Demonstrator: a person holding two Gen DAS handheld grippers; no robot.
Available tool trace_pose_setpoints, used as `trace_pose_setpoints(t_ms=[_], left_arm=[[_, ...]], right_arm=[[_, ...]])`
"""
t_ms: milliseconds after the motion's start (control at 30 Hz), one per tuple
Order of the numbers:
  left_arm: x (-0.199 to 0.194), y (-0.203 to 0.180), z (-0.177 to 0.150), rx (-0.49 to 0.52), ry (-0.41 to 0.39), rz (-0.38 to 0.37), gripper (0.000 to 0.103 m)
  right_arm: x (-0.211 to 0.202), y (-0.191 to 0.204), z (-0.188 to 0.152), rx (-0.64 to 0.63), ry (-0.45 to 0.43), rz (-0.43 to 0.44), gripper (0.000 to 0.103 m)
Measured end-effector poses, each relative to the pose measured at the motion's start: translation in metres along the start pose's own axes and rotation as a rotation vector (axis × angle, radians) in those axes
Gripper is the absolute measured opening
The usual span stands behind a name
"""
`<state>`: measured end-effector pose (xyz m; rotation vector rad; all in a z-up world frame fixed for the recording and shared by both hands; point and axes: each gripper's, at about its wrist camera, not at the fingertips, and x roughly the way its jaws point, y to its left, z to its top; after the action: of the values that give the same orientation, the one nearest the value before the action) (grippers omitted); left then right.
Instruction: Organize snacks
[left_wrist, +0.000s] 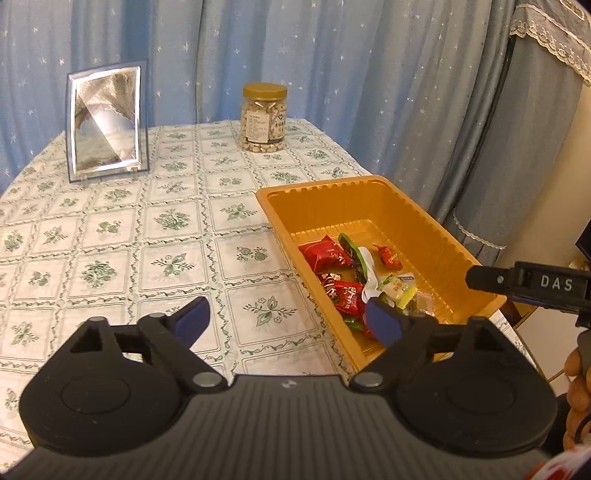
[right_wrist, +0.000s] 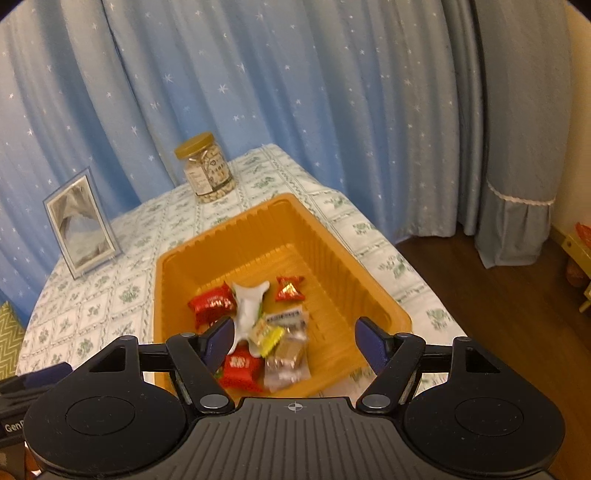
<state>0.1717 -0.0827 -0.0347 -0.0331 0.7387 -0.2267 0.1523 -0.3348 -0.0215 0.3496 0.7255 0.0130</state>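
An orange plastic tray (left_wrist: 436, 236) sits at the table's right edge and holds several wrapped snacks (left_wrist: 343, 288): red packets, a green-and-white one, a yellow one and a clear one. My left gripper (left_wrist: 286, 321) is open and empty, above the tablecloth at the tray's near left corner. In the right wrist view the tray (right_wrist: 332, 251) lies just ahead with the snacks (right_wrist: 258, 325) inside. My right gripper (right_wrist: 295, 341) is open and empty above the tray's near end. Its body shows at the right of the left wrist view (left_wrist: 528, 286).
A jar of nuts with a gold lid (left_wrist: 264, 118) stands at the table's far edge. A picture frame (left_wrist: 105, 123) stands at the far left. Blue starred curtains hang behind. The floral tablecloth (left_wrist: 166, 221) covers the table. Wooden floor (right_wrist: 509, 314) lies to the right.
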Motion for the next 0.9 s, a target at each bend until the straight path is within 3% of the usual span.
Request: trace_pose_setpoints(t_ms=[267,900], left_arm=[[-0.026,-0.002,-0.008,0.002,-0.004,0.03,0.103],[-0.079,-0.009,-0.029,-0.02,-0.008,0.072,0.103]], right_arm=[[-0.028,0.005,-0.008,-0.012,0.002,0.004,0.073],[-0.077,0.024,-0.029,-0.129,0.047,-0.005,0.081]])
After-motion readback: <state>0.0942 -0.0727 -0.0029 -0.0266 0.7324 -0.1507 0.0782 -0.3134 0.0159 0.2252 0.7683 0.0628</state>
